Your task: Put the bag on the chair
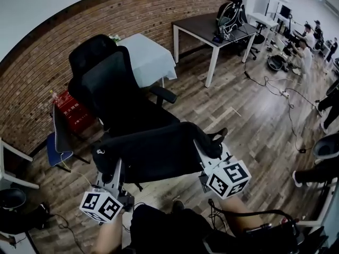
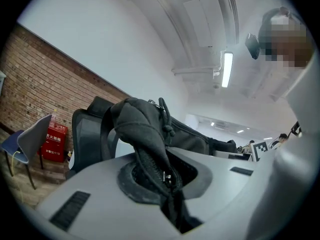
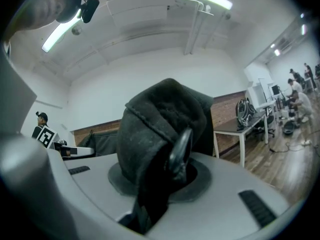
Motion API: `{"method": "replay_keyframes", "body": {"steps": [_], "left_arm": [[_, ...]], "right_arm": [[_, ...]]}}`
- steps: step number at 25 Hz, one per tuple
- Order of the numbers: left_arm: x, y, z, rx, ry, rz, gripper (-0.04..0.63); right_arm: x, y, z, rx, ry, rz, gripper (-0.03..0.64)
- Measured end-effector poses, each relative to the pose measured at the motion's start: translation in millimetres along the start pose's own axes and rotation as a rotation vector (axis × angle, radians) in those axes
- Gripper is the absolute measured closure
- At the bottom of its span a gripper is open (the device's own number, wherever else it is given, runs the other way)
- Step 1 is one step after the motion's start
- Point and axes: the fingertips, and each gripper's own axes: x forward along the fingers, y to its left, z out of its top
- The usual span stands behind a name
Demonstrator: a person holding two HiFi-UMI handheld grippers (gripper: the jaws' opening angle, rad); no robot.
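The bag [image 1: 159, 152], black and soft, hangs stretched sideways between the two grippers, at or just before the front edge of the seat of the black chair [image 1: 106, 83]; from the head view I cannot tell whether its underside touches the seat yet. The left gripper [image 1: 106, 165] is clamped on a fold of fabric with a zip at the bag's left end, as its own view shows [image 2: 165, 184], and the right gripper [image 1: 209, 155] is pinched on a thick fold with a ring or buckle at the right end [image 3: 167, 179]. Neither holds anything else. The step in hand looks like the carry onto the seat, and doing it well probably means keeping both grips closed and both ends level, so the limp middle does not sag and catch on the seat's front edge. Bring the bag in past the armrest [image 1: 164, 95] at the seat's right side rather than over it, and aim well back toward the backrest, since a load left near the front edge could slump off. This looks like an office chair that may swivel or roll, so lowering from above is safer than pushing against it. Let the seat take the weight before either grip is loosened, and free the ends only once the bag lies settled. The red box [image 1: 74, 112] by the brick wall and the table with a white cloth [image 1: 145, 57] stand well apart and need no care.
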Motion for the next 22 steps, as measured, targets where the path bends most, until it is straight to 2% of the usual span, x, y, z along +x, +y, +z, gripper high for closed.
{"method": "replay_keyframes", "body": {"steps": [4,10,17,22], "left_arm": [[12,15,5,0.003,-0.013,0.031,0.555],[48,48,11,-0.025,-0.026,0.012,0.555],[88,95,27,-0.034,-0.044,0.036,0.555],[110,124,41,-0.007,-0.045,0.049,0.555]], "right_arm": [[23,-1,2,-0.003,0.014,0.005,0.525],[70,-11,6,-0.035,0.020,-0.003,0.525],[135,-14,10,-0.042,0.029,0.009,0.525],[178,-12,13,-0.038,0.042,0.014,0.525]]}}
